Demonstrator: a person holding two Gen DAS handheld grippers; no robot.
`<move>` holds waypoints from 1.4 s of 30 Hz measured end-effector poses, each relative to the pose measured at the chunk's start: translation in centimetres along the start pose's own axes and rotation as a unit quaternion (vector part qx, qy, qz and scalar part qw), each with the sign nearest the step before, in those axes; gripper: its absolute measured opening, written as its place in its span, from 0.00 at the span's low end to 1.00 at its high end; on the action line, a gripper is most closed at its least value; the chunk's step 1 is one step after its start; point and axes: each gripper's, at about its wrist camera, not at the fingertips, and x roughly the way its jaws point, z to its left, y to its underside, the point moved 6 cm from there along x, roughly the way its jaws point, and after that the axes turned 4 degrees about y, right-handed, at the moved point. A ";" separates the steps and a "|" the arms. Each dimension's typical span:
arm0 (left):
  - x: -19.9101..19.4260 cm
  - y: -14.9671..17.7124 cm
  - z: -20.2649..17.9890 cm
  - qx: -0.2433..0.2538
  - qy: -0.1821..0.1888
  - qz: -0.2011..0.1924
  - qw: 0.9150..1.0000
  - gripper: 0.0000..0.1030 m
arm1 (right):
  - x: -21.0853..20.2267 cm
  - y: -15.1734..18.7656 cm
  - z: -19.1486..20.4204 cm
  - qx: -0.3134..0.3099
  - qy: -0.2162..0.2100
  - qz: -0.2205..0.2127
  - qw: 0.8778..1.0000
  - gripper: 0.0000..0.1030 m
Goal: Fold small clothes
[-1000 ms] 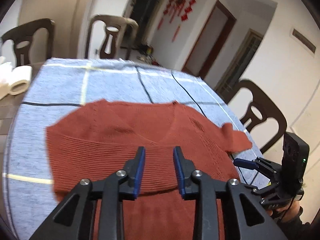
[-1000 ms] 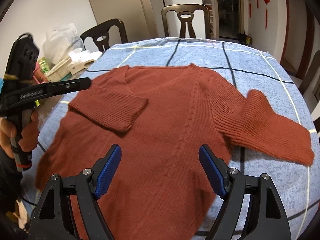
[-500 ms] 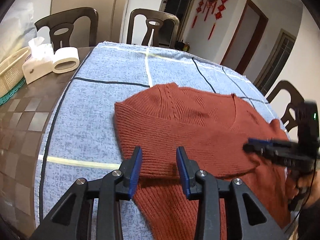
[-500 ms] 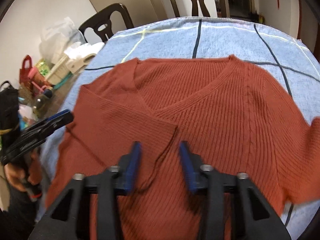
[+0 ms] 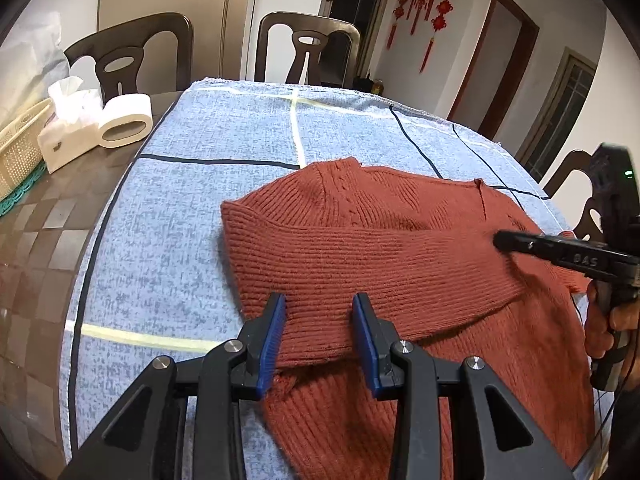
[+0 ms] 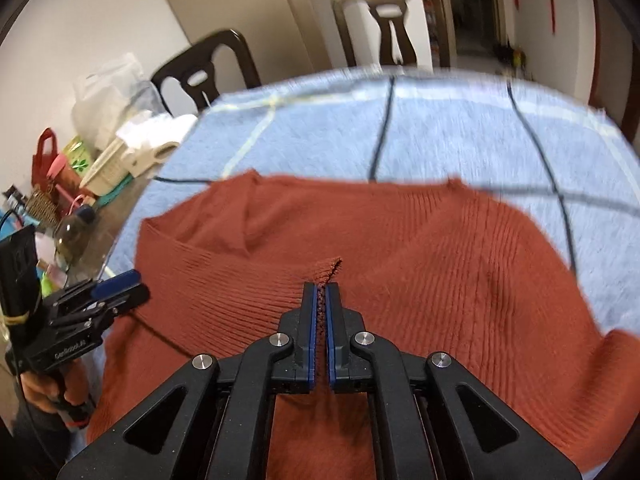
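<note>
Nearest in my right wrist view, at the lower centre of the frame, my right gripper [image 6: 320, 300] has its blue pads pressed together on the ribbed cuff of the sleeve [image 6: 256, 296], which is folded across the chest of the rust-red sweater [image 6: 460, 280]; knit shows in the thin slit between the pads. At the left edge of that frame my left gripper [image 6: 116, 286] hovers beside the sweater's side edge.

In my left wrist view, the left gripper [image 5: 319, 322] sits at the lower centre with its blue pads spread apart, and the folded sleeve [image 5: 380, 264] shows in the gap between them; I cannot tell whether they touch the knit. The right gripper [image 5: 508, 242] reaches in from the right edge of the frame, its closed tip over the far end of that sleeve band.

The sweater lies flat on the blue checked tablecloth [image 5: 208, 168], filling the centre and lower right of the frame, its neckline toward the far side.

Further off, at the upper left, a toilet paper roll [image 5: 126, 126] lies against a tissue pack [image 5: 68, 128] on the bare dark table [image 5: 36, 240], next to a cream basket [image 5: 18, 152]. Dark chairs [image 5: 308, 48] stand behind the table, and red knot ornaments [image 5: 432, 8] hang on the wall at the upper right.
</note>
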 end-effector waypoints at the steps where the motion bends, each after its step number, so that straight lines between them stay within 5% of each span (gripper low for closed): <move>1: -0.3 0.1 0.0 0.001 0.001 -0.001 1.000 0.36 | -0.3 0.3 -0.1 -0.001 0.008 -0.004 1.000 0.04; 5: -1.4 0.2 -0.3 0.008 0.001 -0.010 1.000 0.36 | -3.0 1.3 1.3 -0.032 0.007 -0.037 0.999 0.09; 9: -0.2 0.9 -0.2 0.012 -0.028 0.005 1.000 0.36 | -0.9 3.0 1.9 -0.061 0.018 0.005 0.998 0.12; 16: -3.4 1.0 -1.9 0.039 -0.065 -0.017 0.997 0.36 | -4.2 3.5 2.0 -0.074 0.026 -0.030 0.996 0.12; 24: -5.7 1.6 -4.4 0.053 -0.065 -0.037 0.996 0.37 | -7.5 5.8 1.9 -0.077 0.017 -0.050 0.996 0.29; 26: -5.8 2.0 -5.0 0.054 -0.061 -0.036 0.996 0.37 | -8.0 6.4 1.6 -0.072 0.016 -0.051 0.996 0.38; 37: -4.6 3.7 -6.9 0.054 -0.044 -0.016 0.997 0.44 | -10.2 9.4 -2.9 -0.017 0.032 -0.055 0.998 0.42; 42: -3.6 3.9 -6.0 0.037 -0.041 -0.009 0.998 0.48 | -11.0 11.2 -8.7 0.070 0.060 -0.052 0.994 0.47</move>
